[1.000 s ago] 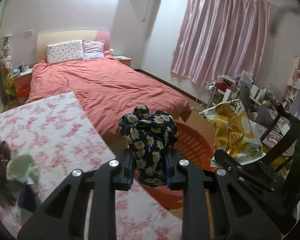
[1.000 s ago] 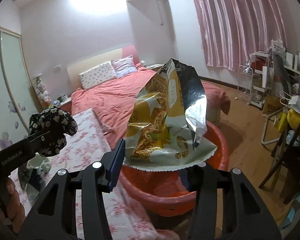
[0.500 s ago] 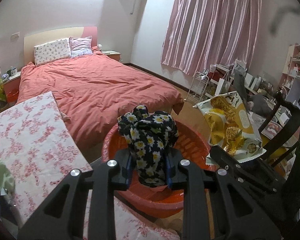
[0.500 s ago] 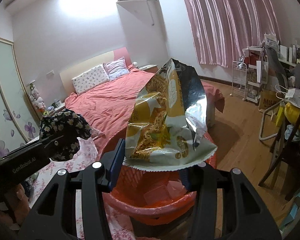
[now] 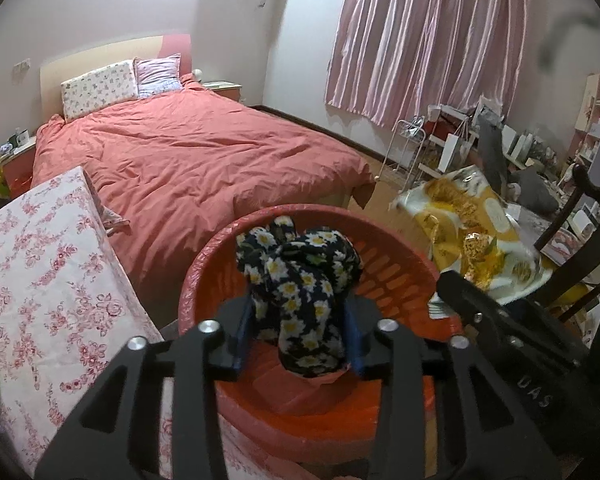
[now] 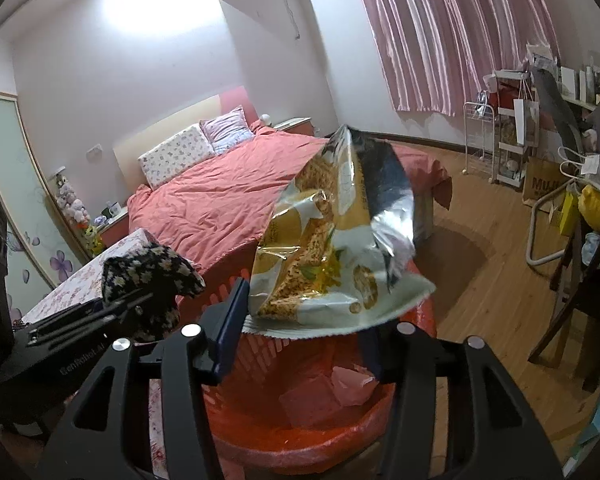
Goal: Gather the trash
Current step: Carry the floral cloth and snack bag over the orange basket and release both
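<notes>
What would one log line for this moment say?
left gripper: jaws opening, daisy-print cloth between them | right gripper: jaws opening, snack bag between them | both over red basket

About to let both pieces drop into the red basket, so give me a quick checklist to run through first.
1. Flowered cloth over the red basket: ok.
2. Left tool letting go: jaws opening, cloth between them, gaps at both pads: ok.
3. Snack bag over the basket: ok.
4. Right tool letting go: jaws opening, left pad clear; right pad hidden behind the bag: cannot tell.
5. Room in the basket: only pink scraps at the bottom: ok.
</notes>
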Action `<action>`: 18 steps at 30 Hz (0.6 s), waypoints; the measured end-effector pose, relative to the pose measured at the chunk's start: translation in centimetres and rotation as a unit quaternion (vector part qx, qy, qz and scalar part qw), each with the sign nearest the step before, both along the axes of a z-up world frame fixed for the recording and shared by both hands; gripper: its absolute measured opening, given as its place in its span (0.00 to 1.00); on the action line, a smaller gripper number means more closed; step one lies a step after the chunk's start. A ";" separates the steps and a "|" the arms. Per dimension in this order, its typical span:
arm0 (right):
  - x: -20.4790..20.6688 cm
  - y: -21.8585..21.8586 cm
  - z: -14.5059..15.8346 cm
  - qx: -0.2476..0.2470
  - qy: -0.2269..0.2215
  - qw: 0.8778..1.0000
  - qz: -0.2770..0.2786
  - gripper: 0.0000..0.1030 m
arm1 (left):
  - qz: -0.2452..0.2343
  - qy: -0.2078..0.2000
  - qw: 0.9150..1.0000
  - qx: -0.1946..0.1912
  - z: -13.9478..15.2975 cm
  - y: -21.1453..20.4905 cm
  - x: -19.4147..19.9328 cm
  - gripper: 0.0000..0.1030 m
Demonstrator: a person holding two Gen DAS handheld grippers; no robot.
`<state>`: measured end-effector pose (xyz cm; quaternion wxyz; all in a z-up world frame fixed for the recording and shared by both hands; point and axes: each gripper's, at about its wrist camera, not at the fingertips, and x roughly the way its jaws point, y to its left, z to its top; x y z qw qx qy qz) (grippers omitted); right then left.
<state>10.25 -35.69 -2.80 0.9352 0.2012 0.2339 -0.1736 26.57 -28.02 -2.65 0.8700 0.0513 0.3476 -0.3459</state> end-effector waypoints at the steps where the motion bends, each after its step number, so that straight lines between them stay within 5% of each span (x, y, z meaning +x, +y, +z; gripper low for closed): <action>1: 0.0 0.0 -0.1 0.002 0.001 1.000 0.000 0.54 | 0.002 0.000 1.000 0.002 -0.1 0.0 0.1 0.45; 6: -0.4 0.3 0.0 0.006 0.002 1.000 -0.003 0.65 | 0.017 0.003 1.000 0.010 -0.8 0.6 0.8 0.54; 18: -0.1 1.8 2.4 -0.020 -0.005 1.000 0.009 0.66 | 0.064 -0.009 0.998 0.022 0.9 5.5 0.4 0.61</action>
